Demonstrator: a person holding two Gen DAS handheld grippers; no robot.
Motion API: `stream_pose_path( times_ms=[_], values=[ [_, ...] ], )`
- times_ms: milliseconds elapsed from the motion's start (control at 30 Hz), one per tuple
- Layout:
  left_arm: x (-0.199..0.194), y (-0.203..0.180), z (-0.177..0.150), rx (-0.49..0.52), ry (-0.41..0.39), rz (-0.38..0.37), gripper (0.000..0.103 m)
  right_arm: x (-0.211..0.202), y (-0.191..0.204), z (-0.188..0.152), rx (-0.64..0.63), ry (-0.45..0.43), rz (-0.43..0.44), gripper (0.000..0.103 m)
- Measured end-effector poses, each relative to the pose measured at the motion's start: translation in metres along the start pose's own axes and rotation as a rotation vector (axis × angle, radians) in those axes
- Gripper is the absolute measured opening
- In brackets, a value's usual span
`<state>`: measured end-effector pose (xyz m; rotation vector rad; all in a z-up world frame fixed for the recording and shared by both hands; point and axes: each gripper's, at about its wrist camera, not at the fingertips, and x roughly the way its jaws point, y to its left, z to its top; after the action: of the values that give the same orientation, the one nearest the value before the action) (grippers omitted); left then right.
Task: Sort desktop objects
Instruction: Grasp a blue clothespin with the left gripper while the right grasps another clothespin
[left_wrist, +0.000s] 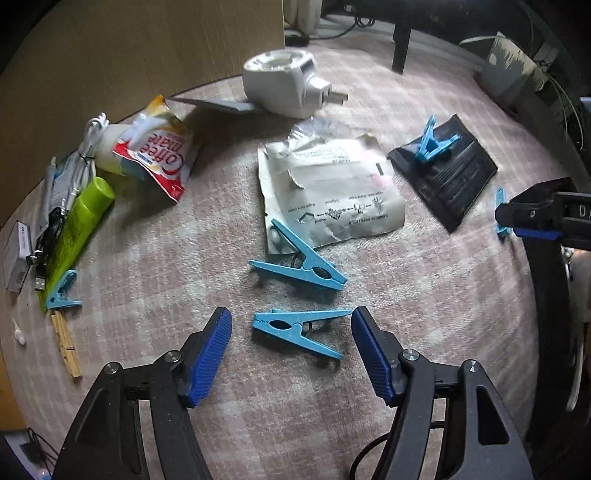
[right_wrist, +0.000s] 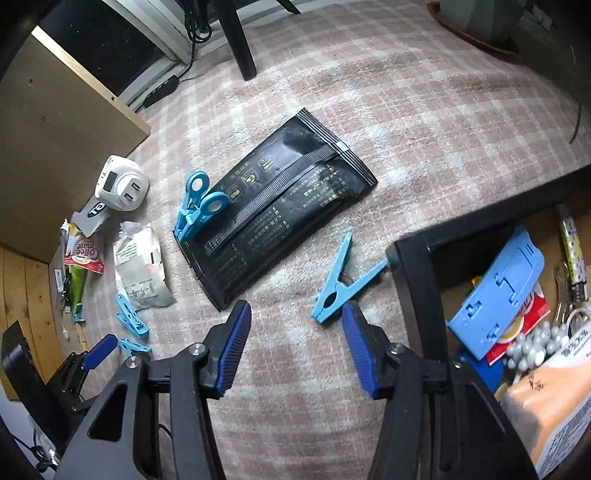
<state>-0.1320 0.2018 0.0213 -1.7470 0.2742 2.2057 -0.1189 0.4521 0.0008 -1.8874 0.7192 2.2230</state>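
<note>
two claws released over blue pegs on a pink checked surface

a blue peg (left_wrist: 301, 331) lies flat between the spread, empty fingers of the left claw (left_wrist: 291, 325), its long axis crosswise, split handles to the right. a second peg (left_wrist: 301, 263) lies just beyond it. the right claw (right_wrist: 295, 317), also released, hangs beside another peg (right_wrist: 341, 282) slanting away from its right finger (right_wrist: 360, 354). farther off lie a black pouch (right_wrist: 275, 206) and a bag reading "coffee mate" (left_wrist: 162, 155).
</note>
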Motion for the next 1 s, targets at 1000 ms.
stream_pose_path(
  times_ms=[1000],
  values=[
    [-0.002,0.018,-0.016,-0.029,-0.052,-0.019,0.053,0.013,-0.002,0.033,0.005,0.099,-0.113,0.016]
  ],
)
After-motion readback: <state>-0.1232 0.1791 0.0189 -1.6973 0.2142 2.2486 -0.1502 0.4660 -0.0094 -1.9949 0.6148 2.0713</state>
